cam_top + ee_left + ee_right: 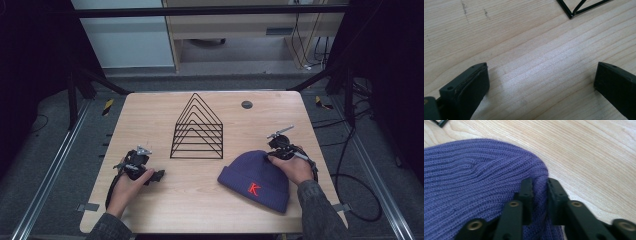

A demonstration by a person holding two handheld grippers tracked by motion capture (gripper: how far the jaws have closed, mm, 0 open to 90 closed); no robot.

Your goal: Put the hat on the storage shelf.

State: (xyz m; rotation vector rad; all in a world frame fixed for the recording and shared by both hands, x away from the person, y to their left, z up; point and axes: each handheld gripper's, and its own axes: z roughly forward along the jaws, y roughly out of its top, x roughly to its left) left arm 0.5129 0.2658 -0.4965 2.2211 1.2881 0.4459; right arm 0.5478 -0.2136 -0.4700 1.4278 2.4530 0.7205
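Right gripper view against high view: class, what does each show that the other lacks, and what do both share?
Right gripper view: the knit ribs of the beanie pinched between the right tool jaws. High view: the red K on the beanie, the black wire rack, the left tool and both hands. Shared: the purple beanie, the right tool and the wooden table.

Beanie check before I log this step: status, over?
Right gripper shut on beanie edge. Left gripper open over table. Wire rack behind, clear.
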